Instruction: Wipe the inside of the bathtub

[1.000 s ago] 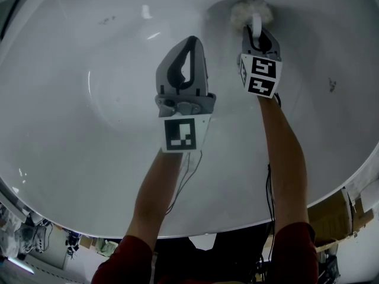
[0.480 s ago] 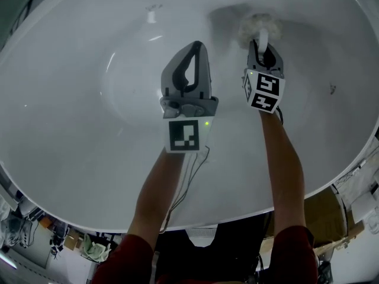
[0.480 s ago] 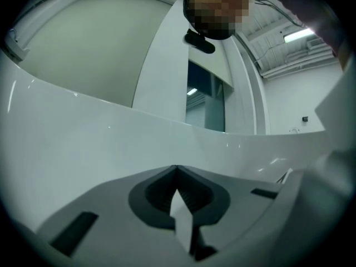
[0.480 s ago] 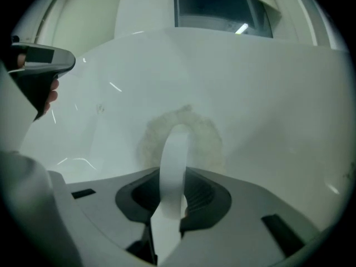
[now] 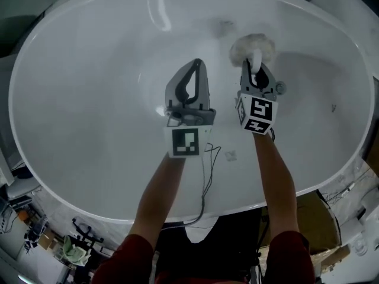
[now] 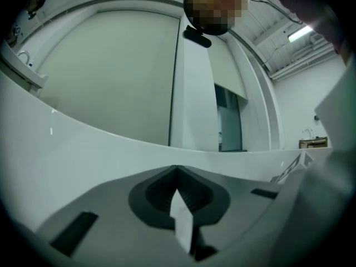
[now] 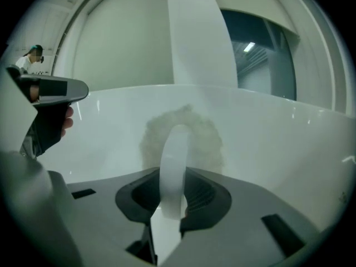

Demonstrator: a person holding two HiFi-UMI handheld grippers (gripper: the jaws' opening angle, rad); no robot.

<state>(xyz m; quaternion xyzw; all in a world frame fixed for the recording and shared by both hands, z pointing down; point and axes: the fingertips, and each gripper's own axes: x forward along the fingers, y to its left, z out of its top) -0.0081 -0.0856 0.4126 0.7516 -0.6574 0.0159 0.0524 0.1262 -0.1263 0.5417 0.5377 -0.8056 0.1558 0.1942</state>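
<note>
The white oval bathtub fills the head view. My right gripper is shut on the white looped handle of a fluffy off-white scrubbing pad, which presses against the tub's far inner wall. In the right gripper view the handle stands between the jaws of the right gripper, with the pad flat on the wall behind it. My left gripper hovers over the tub's middle, to the left of the right one, shut and empty. The left gripper points at the tub wall.
Thin cables trail from the grippers over the near rim. A small dark mark shows on the right inner wall. A cardboard box sits outside the tub at lower right, and floor clutter lies at lower left.
The head view has pulled back, so the tub's whole rim now shows. Both grippers sit lower in the picture. The right one still holds the pad on the far wall.
</note>
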